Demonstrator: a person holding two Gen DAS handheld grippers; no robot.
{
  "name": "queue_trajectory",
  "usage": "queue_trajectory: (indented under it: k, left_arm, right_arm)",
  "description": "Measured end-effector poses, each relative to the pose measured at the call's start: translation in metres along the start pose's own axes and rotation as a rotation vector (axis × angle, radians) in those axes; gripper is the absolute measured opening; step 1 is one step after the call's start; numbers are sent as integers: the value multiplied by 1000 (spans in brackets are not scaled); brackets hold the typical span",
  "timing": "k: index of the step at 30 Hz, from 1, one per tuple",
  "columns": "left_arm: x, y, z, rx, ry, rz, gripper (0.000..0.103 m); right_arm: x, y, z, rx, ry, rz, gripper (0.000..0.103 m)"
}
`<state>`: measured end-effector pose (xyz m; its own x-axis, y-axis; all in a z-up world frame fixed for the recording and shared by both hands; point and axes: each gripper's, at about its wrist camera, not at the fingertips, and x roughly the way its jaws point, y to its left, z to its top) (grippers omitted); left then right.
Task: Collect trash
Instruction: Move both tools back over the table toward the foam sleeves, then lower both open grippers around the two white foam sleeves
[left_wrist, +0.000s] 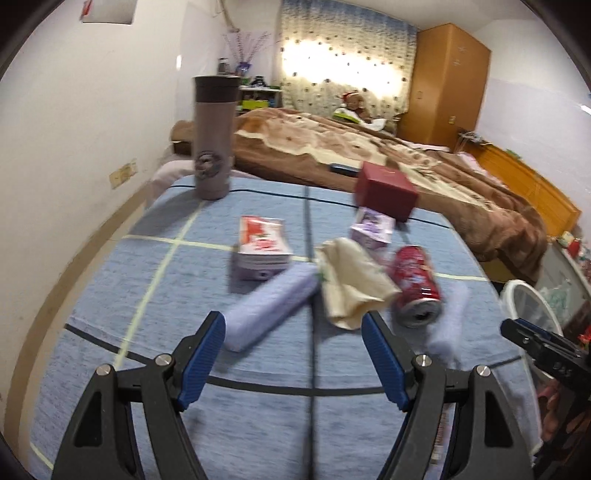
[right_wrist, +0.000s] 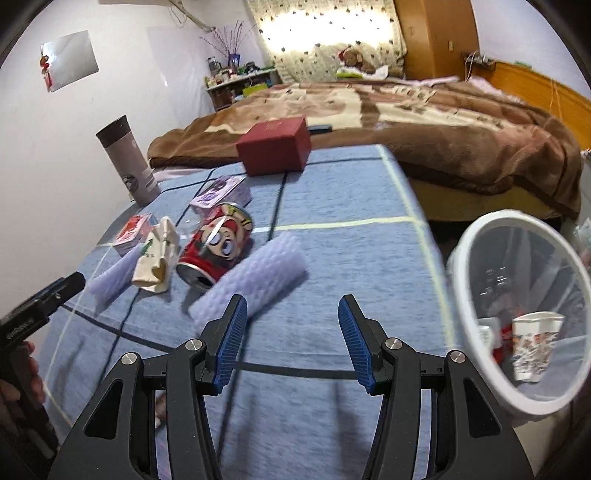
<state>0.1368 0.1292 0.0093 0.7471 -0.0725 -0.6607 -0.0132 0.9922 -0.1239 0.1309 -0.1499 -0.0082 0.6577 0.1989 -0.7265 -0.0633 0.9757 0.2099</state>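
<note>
On the blue checked tablecloth lie a red soda can on its side, a crumpled beige wrapper and two lilac rolled towels. The can, the wrapper and one roll also show in the right wrist view. My left gripper is open and empty, just short of the wrapper and a roll. My right gripper is open and empty, near the right roll. A white-rimmed bin with a clear liner holds a crushed paper cup.
A grey thermos stands at the far left. A red box, a red-and-white carton and a purple carton sit on the table. A bed with a brown blanket lies behind. The bin is off the table's right edge.
</note>
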Motion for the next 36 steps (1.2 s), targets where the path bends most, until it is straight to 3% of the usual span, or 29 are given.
queue_trajectory:
  k: [4,22,29,36]
  left_arm:
    - [14,13,6,7,28,3,78]
    - [61,24,18,44,107,-28,78]
    - [72,20,15,69,141,-37,78]
    - [74,6,3,104,194,-105,78]
  right_arm:
    - [11,13,3,-31,4,-40,53]
    - [44,34,17,12,82,-29,55]
    - [57,36,13,-10,125,-82,55]
    - [50,35,11,-60,130,-137,55]
